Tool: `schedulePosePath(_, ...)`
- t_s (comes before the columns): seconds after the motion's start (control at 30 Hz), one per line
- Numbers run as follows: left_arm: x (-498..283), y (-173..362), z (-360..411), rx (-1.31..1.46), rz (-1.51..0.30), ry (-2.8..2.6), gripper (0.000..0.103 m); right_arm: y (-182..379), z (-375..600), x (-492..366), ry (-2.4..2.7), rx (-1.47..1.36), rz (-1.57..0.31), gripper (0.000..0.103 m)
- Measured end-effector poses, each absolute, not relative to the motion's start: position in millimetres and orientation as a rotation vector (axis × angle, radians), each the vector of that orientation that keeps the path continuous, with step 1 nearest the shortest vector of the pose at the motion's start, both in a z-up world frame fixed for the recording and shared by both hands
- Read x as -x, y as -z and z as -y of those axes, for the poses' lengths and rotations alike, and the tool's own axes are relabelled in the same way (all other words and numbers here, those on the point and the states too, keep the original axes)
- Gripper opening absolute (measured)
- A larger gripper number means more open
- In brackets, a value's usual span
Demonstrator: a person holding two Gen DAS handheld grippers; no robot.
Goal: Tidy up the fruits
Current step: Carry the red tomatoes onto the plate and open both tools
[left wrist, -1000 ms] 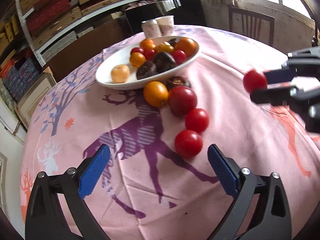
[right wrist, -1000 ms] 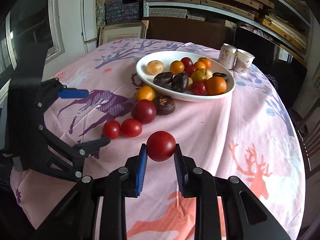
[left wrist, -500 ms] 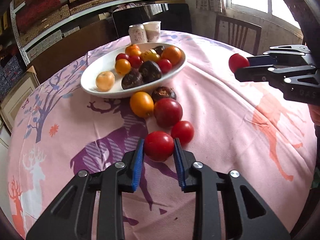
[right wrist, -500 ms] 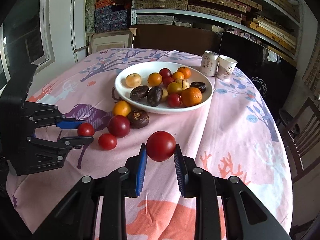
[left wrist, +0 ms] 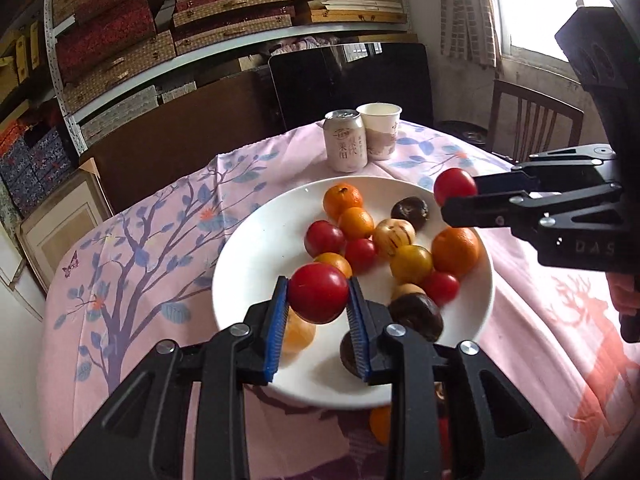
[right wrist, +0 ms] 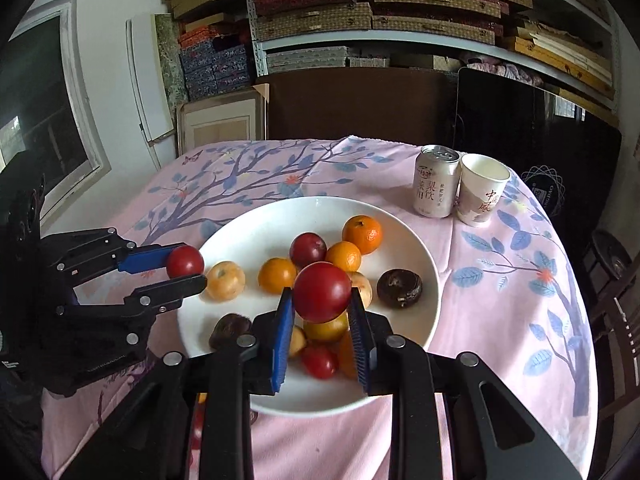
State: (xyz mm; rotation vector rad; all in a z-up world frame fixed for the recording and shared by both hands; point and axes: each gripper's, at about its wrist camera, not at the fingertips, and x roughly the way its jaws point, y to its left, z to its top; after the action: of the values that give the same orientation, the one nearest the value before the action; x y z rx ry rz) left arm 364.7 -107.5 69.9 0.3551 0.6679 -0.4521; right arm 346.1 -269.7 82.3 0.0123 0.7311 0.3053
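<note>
We carry two tomatoes over the bowl (left wrist: 240, 280): left tongs (left wrist: 318, 300) grip one, right tongs (right wrist: 322, 300) the other; next, lower and release.

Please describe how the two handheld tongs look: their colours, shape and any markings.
Both the left tongs and right tongs are matte black, angular frames with silver screw heads at the joints. Each finger carries a ribbed blue pad. The right tongs' body shows faint embossed letters "DAS". No cables are visible.
</note>
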Motion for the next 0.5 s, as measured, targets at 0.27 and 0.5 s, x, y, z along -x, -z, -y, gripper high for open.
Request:
schedulePosePath(0.27,-369.1,-57.6,92.1,-0.271,-0.627,0.368,0.097,-64.9,284.3,-352.9,-0.221,-0.088,-0.786,0.097)
schedulePosePath(0.5,-333.6,-65.0,68.9,-0.254,-0.651,0.352,0.098,-61.4,278.0,-284.0,-0.172,-0.035,-0.815,0.097)
